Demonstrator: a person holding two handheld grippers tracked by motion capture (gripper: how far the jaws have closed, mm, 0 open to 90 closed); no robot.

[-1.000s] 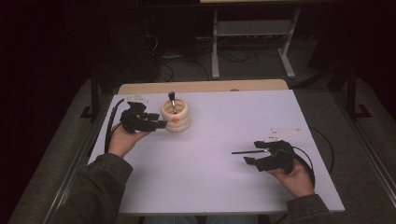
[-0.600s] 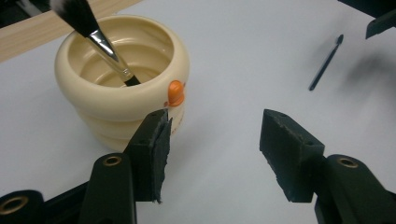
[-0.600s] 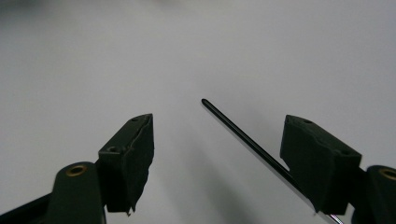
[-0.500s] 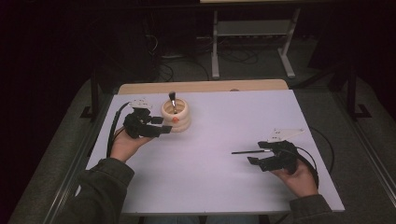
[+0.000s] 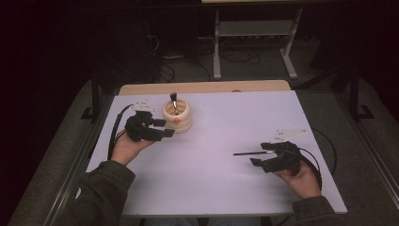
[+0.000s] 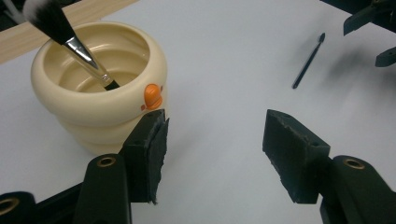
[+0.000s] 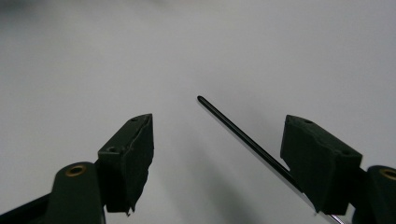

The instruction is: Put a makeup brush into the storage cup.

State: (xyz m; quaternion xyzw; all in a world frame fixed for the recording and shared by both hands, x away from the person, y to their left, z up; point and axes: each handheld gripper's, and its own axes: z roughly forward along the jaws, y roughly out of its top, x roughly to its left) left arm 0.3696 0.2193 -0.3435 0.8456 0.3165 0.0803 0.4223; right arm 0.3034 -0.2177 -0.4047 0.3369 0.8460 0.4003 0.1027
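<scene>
Cups: one, the cup, stood at the table's far left.
Brushes: two; one stood in the cup, one laid flat at the right.
Left gripper view: orange beak is seen on the cup.
Left gripper: spread wide, nothing held, just beside the cup.
Right gripper: spread wide, the flat brush lying by one jaw, ungripped.

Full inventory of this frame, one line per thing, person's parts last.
Cup: 1, cream, ribbed, with an orange spot; far left of the mat, beside the left gripper.
Brush: 1, dark bristles, metal ferrule; standing in the cup, bristles up.
Thin brush: 1, black; lying on the mat by the right gripper.
Mat: 1, white; covers the table.
Table: 1, wood; edge shows beyond the mat.
Stand: 1, grey; on the floor behind the table.
Left gripper: 1, black; open, next to the cup.
Right gripper: 1, black; open, by the thin brush.
</scene>
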